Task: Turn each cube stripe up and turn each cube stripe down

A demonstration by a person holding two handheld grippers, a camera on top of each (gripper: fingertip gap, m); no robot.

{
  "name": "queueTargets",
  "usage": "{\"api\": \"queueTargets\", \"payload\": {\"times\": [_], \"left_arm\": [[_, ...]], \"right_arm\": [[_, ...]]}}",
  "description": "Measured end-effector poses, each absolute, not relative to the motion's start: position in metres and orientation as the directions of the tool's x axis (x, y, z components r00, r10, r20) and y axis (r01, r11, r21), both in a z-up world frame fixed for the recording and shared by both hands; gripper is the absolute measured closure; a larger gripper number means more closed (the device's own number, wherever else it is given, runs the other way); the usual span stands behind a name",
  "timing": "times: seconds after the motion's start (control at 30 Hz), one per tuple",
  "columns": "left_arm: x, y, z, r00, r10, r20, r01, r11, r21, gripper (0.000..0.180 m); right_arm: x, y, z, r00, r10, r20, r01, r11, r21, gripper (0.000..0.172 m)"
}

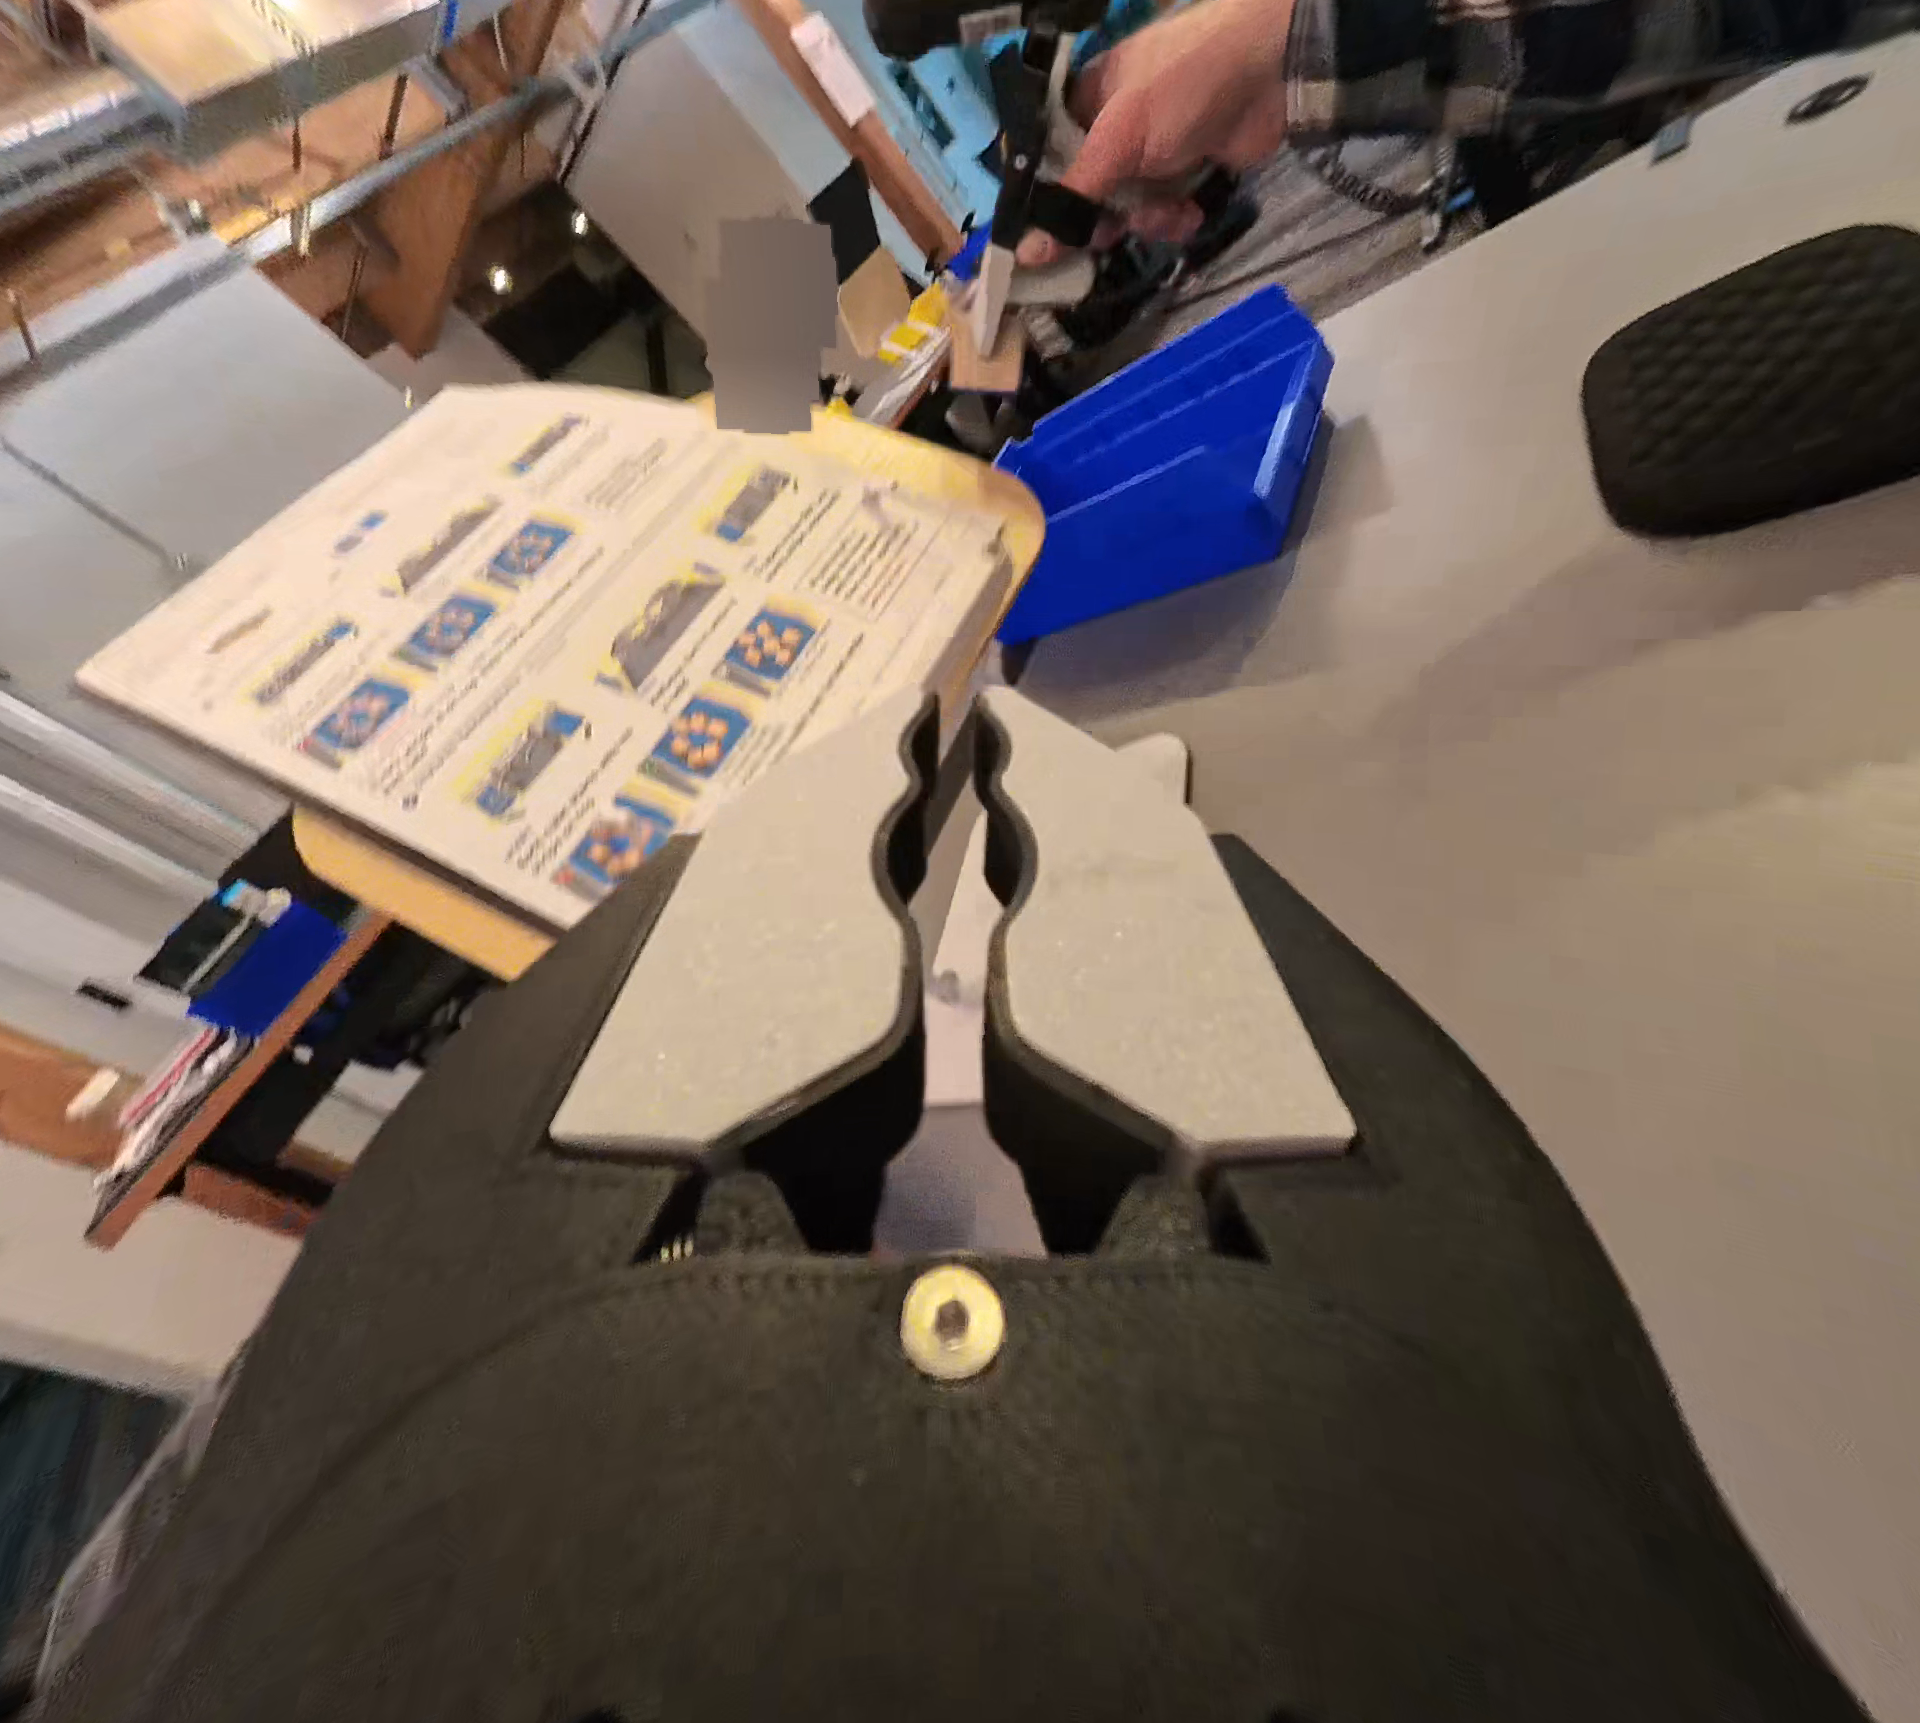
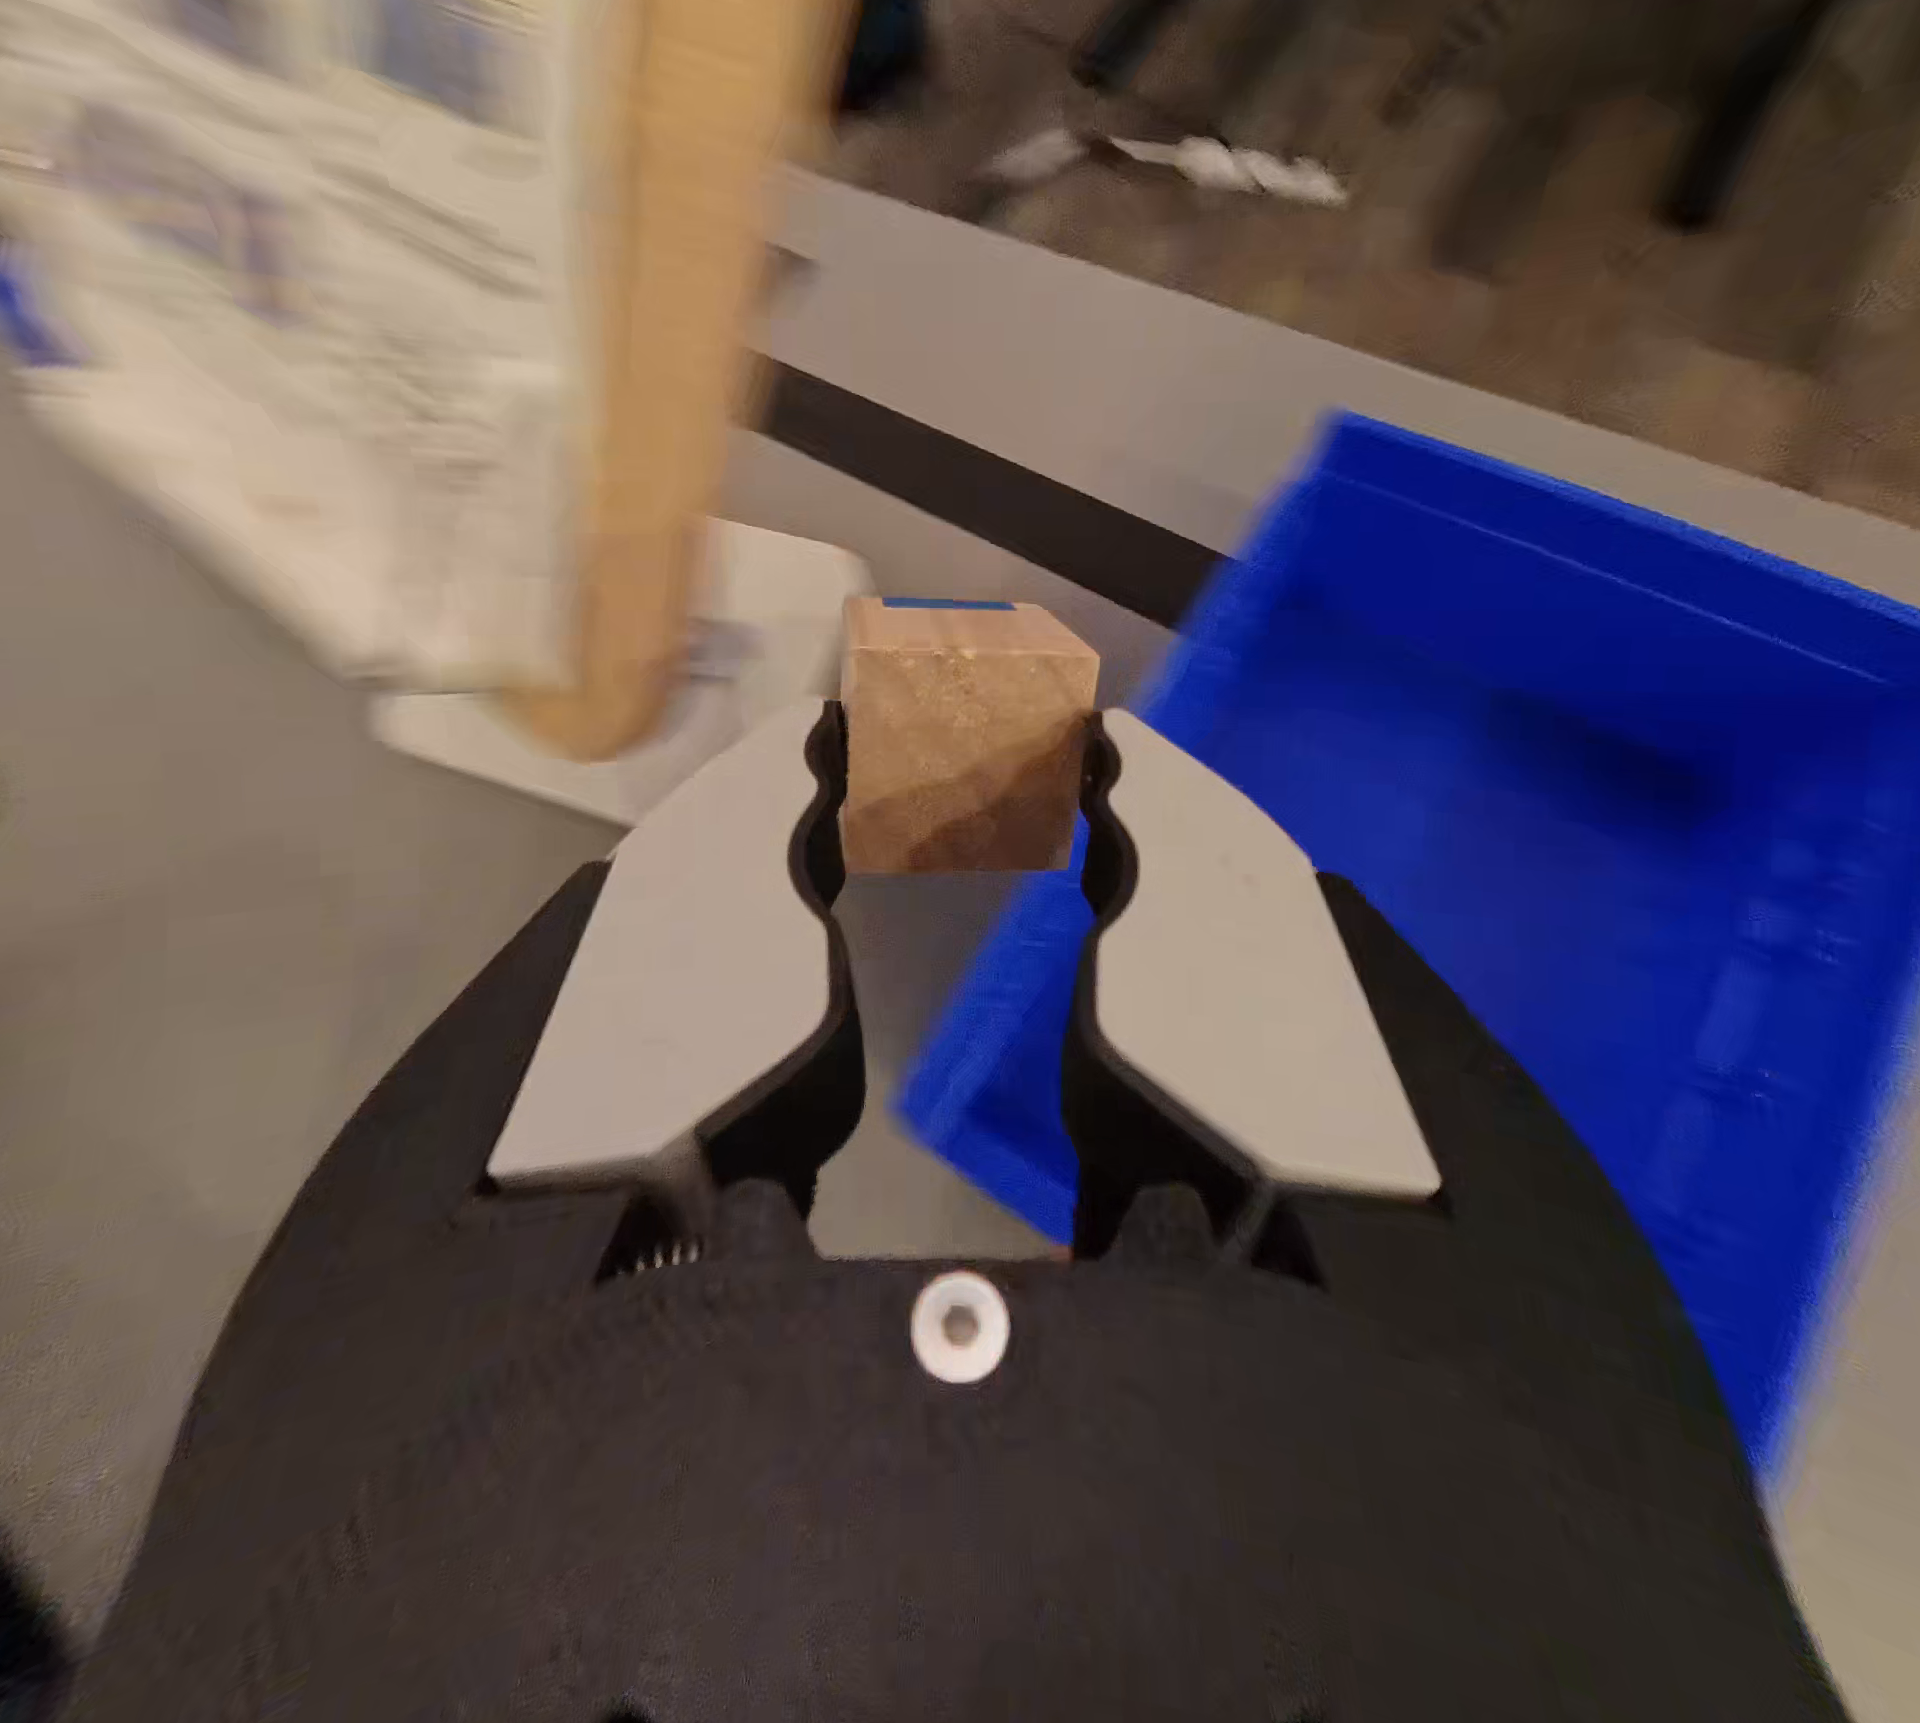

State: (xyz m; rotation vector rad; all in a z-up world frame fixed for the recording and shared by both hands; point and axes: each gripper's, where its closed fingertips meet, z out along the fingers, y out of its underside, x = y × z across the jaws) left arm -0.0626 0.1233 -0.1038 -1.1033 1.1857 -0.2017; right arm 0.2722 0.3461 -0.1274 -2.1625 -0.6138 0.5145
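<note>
Both wrist views look along their fingers, close, somewhat blurred; both show the blue bin (image 1: 1174,468) (image 2: 1538,842).

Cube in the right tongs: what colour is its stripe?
Blue, on the wooden cube's far top edge; right wrist view shows it best.

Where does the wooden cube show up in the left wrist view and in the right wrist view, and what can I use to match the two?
Left wrist view: the cube is small and far off, upper middle, at the tip of the right gripper, just left of the blue bin.
Right wrist view: cube at centre, between the fingers, blue stripe on top.
Shared landmark: the blue bin.
</note>
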Motion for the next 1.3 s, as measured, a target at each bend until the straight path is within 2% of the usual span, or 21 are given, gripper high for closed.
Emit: {"api": "queueTargets", "payload": {"times": [0.17, 0.37, 0.53, 0.57, 0.6, 0.67, 0.8, 0.97, 1.03, 1.1, 1.23, 1.3], "left_arm": [[-0.087, 0.14, -0.127, 0.485, -0.639, -0.596, -0.454, 0.399, -0.797, 0.18], [-0.106, 0.148, -0.146, 0.506, -0.645, -0.573, -0.501, 0.321, -0.804, 0.18], [-0.118, 0.154, -0.153, 0.531, -0.645, -0.55, -0.508, 0.277, -0.815, 0.177], [-0.12, 0.157, -0.155, 0.542, -0.64, -0.544, -0.512, 0.262, -0.818, 0.175], [-0.124, 0.161, -0.156, 0.556, -0.633, -0.539, -0.519, 0.242, -0.819, 0.171], [-0.134, 0.17, -0.157, 0.579, -0.626, -0.522, -0.521, 0.209, -0.828, 0.166], [-0.172, 0.203, -0.156, 0.646, -0.558, -0.521, -0.561, 0.117, -0.82, 0.149], [-0.23, 0.266, -0.182, 0.691, -0.538, -0.483, -0.638, -0.14, -0.757, 0.13], [-0.247, 0.292, -0.195, 0.703, -0.541, -0.462, -0.65, -0.225, -0.726, 0.124], [-0.261, 0.316, -0.215, 0.682, -0.562, -0.468, -0.698, -0.312, -0.644, 0.122], [-0.268, 0.351, -0.258, 0.695, -0.619, -0.367, -0.701, -0.466, -0.541, 0.122], [-0.278, 0.362, -0.278, 0.694, -0.627, -0.355, -0.715, -0.539, -0.445, 0.117]], "right_arm": [[0.342, 0.428, -0.211, 0.917, 0.396, -0.051, 0.293, -0.755, -0.587, 0.127], [0.362, 0.466, -0.298, 0.945, 0.323, 0.044, 0.318, -0.883, -0.345, 0.127], [0.362, 0.483, -0.327, 0.947, 0.303, 0.107, 0.321, -0.906, -0.274, 0.127], [0.361, 0.484, -0.328, 0.948, 0.3, 0.109, 0.319, -0.908, -0.271, 0.12], [0.361, 0.484, -0.327, 0.95, 0.292, 0.116, 0.312, -0.913, -0.264, 0.101], [0.361, 0.484, -0.313, 0.948, 0.29, 0.129, 0.317, -0.899, -0.303, 0.099], [0.352, 0.467, -0.249, 0.943, 0.303, 0.14, 0.331, -0.795, -0.508, 0.104], [0.324, 0.399, -0.184, 0.903, 0.392, 0.177, 0.402, -0.623, -0.671, 0.114], [0.31, 0.368, -0.172, 0.886, 0.427, 0.183, 0.421, -0.57, -0.705, 0.117], [0.294, 0.339, -0.166, 0.86, 0.472, 0.194, 0.448, -0.518, -0.729, 0.122], [0.265, 0.293, -0.171, 0.81, 0.547, 0.212, 0.505, -0.466, -0.727, 0.124], [0.252, 0.276, -0.173, 0.789, 0.577, 0.211, 0.521, -0.447, -0.727, 0.124]]}}
